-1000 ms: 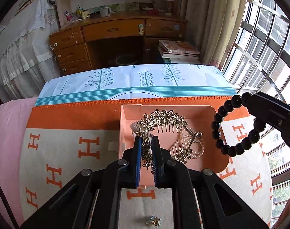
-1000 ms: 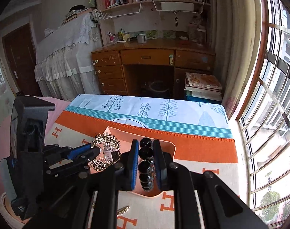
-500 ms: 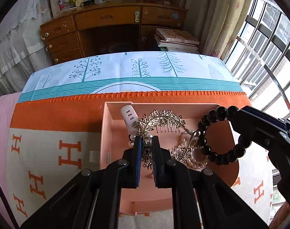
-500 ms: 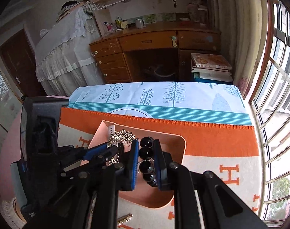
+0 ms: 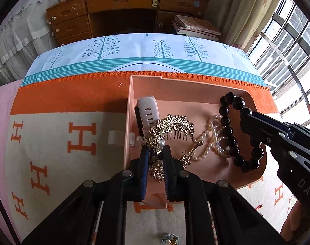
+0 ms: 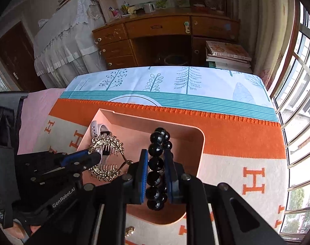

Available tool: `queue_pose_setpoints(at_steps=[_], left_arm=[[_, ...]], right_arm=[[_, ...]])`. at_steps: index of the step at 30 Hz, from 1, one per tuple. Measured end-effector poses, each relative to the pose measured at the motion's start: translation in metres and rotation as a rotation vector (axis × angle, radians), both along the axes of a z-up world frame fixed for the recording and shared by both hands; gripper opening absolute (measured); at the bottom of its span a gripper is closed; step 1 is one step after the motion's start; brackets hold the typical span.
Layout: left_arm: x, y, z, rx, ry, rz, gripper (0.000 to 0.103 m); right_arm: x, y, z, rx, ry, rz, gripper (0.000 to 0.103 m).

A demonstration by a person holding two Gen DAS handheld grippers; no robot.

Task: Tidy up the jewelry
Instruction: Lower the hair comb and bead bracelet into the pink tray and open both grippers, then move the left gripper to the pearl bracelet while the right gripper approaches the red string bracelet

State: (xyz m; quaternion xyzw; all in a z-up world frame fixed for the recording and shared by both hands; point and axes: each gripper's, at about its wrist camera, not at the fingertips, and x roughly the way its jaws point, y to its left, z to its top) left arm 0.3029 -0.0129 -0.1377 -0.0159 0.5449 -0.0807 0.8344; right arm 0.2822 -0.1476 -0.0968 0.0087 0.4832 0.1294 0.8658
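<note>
Both grippers hang over the pink tray [image 5: 132, 94], and each carries one piece so the two can go down side by side without tangling, as far as I can judge. The left gripper [image 5: 155, 153] has its fingers nearly together and has just been easing apart a little; the gold hair comb [image 5: 173, 126] sits between them, its stem between the blue pads, its filigree arch fanning out past the fingertips over the tray floor. The right gripper [image 6: 156, 159] has its fingers narrowly parted and clamped on the black bead bracelet [image 6: 156, 163], a row of beads stacked between the pads, the loop's top rising beyond the tips. Just past the left fingers lie a white watch strap [image 5: 147, 112] and a pearl string [image 5: 212, 136] in the tray.
</note>
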Motion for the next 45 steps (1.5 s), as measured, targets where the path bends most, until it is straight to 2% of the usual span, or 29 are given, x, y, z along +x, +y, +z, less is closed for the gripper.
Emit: queue_pose_setpoints(at_steps=[2,5,9,12,16,18,23,27,33,40,45], left_arm=[[-0.002,-0.009,-0.003,0.003,0.004,-0.024,0.011],[-0.002,-0.019,-0.007,-0.074,0.036,-0.061,0.015],[-0.005,-0.032,-0.002,-0.085,-0.003,-0.086,0.038],[-0.01,-0.035,0.006,-0.068,-0.029,-0.08,0.04],[-0.021,-0.029,0.028,-0.056,-0.078,-0.073,0.046],[-0.028,-0.024,0.042,-0.042,-0.116,-0.067,0.055],[-0.057,-0.011,0.081,-0.01,-0.199,-0.059,0.057],[-0.083,0.002,0.105,0.0,-0.237,-0.036,0.066],[-0.124,0.015,0.133,-0.005,-0.271,-0.028,0.067],[-0.169,0.022,0.143,-0.009,-0.284,-0.034,0.071],[-0.192,0.025,0.132,-0.013,-0.261,-0.054,0.071]], right_arm=[[-0.002,-0.001,0.0,0.018,0.006,0.001,0.016],[-0.007,-0.004,0.004,0.041,-0.005,0.003,0.016],[-0.014,-0.012,0.013,0.063,-0.03,-0.003,0.019],[-0.021,-0.02,0.019,0.074,-0.049,-0.016,0.026],[-0.032,-0.03,0.029,0.106,-0.064,-0.03,0.027],[-0.04,-0.035,0.033,0.118,-0.071,-0.036,0.026],[-0.062,-0.041,0.04,0.129,-0.074,-0.043,0.026],[-0.084,-0.041,0.045,0.125,-0.071,-0.034,0.026],[-0.122,-0.039,0.059,0.118,-0.087,-0.015,0.026],[-0.167,-0.034,0.064,0.101,-0.094,0.019,0.026],[-0.187,-0.033,0.051,0.098,-0.062,0.025,0.026]])
